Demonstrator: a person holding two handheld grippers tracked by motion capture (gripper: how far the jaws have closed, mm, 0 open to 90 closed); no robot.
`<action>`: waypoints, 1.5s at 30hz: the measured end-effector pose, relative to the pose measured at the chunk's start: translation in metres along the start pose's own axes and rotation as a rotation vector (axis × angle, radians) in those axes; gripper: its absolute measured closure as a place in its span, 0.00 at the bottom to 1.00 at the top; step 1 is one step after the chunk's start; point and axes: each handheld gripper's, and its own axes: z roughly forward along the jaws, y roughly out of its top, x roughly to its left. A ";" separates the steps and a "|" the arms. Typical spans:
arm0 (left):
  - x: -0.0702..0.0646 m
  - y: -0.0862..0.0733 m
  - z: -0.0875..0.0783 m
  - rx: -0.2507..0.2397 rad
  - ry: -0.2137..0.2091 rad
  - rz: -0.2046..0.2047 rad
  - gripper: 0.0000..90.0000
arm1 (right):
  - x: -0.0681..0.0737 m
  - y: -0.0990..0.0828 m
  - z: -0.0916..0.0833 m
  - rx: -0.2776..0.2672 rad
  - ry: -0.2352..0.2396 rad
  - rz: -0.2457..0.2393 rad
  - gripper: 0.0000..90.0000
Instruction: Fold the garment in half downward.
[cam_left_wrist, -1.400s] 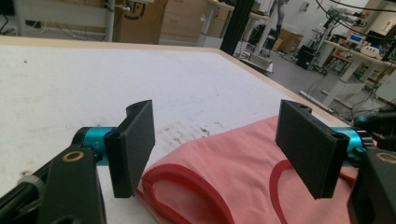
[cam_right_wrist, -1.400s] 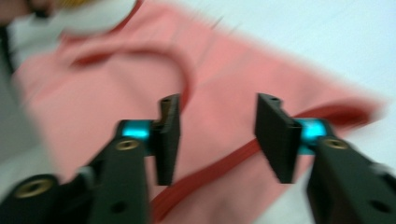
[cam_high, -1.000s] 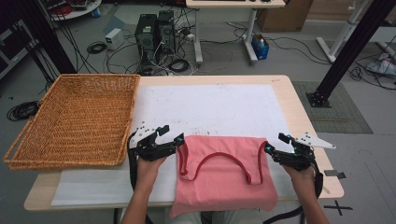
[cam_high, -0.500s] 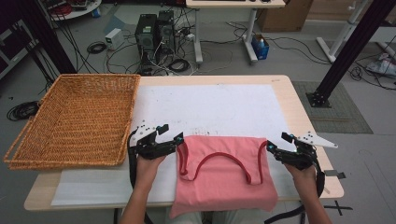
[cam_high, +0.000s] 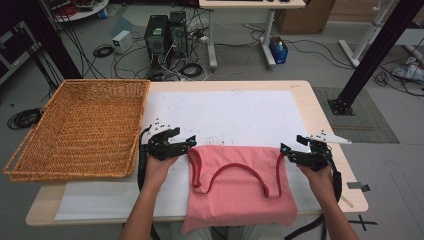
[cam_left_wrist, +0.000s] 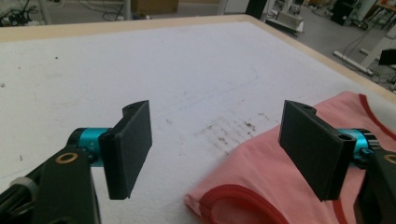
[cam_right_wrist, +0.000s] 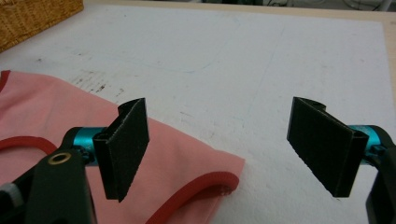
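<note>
The pink top (cam_high: 240, 192) lies flat on the white sheet (cam_high: 225, 115) at the near edge of the bench (cam_high: 320, 115), its lower hem hanging over that edge toward you, its red-trimmed neckline and shoulder straps pointing away from you. The strap at your left ends in a folded corner that sits just in front of your left claw (cam_high: 191, 144); in the left gripper view that corner (cam_left_wrist: 243, 186) lies between the two black jaws, which stand spread wide and do not press on the cloth. Your left hand (cam_high: 157, 167) holds that gripper just off the top's left edge. On the other side, your right claw (cam_high: 283, 151) rests at the top's far right corner; in the right gripper view the red-edged corner (cam_right_wrist: 219, 179) lies between the jaws, nearer the left one, and those jaws too stand wide apart with nothing pinched. Your right hand (cam_high: 320, 175) sits just beside the top's right edge. Dark specks mark the sheet just beyond the neckline. To your left, well apart from the top, a wicker basket (cam_high: 75, 130) rests on the bench's left end, partly past the edge. Beyond the bench, cables and computer towers (cam_high: 165, 37) stand on the floor.
</note>
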 end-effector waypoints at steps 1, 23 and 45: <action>0.002 -0.001 0.004 0.021 -0.005 -0.006 0.30 | -0.002 0.003 0.004 0.020 0.001 -0.005 0.23; 0.004 -0.024 0.036 0.243 0.018 0.128 0.93 | 0.003 -0.005 0.048 0.338 0.063 -0.169 0.94; 0.047 0.021 0.026 -0.086 0.042 -0.043 0.93 | -0.009 0.055 0.078 0.110 -0.008 -0.153 0.94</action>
